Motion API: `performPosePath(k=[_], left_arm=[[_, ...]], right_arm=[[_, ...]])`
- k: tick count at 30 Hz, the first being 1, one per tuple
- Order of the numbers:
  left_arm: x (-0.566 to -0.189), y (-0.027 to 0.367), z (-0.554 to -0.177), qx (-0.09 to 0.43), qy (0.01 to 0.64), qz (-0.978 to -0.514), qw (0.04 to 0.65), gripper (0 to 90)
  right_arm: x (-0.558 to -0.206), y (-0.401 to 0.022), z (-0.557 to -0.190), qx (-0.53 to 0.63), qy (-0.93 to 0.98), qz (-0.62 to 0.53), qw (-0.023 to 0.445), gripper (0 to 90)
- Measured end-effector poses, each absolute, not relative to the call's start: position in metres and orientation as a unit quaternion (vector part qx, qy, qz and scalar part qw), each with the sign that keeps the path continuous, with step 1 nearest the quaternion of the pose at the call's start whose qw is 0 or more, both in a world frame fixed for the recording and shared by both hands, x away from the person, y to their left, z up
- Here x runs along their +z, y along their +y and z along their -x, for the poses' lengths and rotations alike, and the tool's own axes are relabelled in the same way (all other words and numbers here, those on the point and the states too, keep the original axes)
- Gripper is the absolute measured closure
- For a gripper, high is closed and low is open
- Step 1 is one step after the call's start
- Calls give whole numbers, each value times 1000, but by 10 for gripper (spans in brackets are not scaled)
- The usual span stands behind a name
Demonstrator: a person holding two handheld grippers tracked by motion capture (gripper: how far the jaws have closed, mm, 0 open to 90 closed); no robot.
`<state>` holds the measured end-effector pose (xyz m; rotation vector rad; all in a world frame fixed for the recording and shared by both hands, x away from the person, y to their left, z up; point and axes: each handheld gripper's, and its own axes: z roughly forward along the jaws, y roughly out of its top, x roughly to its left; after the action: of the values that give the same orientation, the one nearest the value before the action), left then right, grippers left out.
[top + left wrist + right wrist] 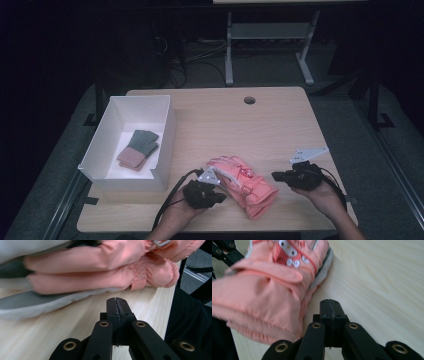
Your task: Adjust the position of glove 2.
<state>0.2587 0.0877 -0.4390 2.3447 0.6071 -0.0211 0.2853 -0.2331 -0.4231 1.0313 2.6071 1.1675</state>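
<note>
On the table [280, 125], near its front edge, lies a pair of pink gloves [245, 185], one stacked on the other, between the two grippers. The left gripper [220, 196] sits just beside the gloves on their left, and its jaws are pressed together with nothing in them, as the left gripper view shows. The right gripper [276, 176] is a little way off on the right side, and its jaws are together and empty too. A white box [165, 145] stands at the left of the table, and a green and brown pair of gloves [138, 148] already lies inside it. So the job looks like getting the pink gloves into that box as well. To do it well, each gripper should first let its jaws come apart, then slide low along the table and bite the thick puffy cuff or the edge where both gloves meet, so the two stay stacked. One gripper on each end would keep the pair from flopping or sliding apart. Lift them only a bit, carry them over the box wall, and set them down beside the other pair. The pink glove has a small picture patch with white dots in the right gripper view, but no words can be read on it, and the box has no writing that can be made out.
</note>
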Motion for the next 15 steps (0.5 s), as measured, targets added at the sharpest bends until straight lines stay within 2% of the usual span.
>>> performPosePath(k=[6,15], left_arm=[[-445,73,-262,-2,229,-914,336,896],[-445,73,-287,9,250,-909,334,897]], right_arm=[[-436,-230,-286,365,871,-327,29,900],[-446,-219,-285,351,884,-308,-4,900]])
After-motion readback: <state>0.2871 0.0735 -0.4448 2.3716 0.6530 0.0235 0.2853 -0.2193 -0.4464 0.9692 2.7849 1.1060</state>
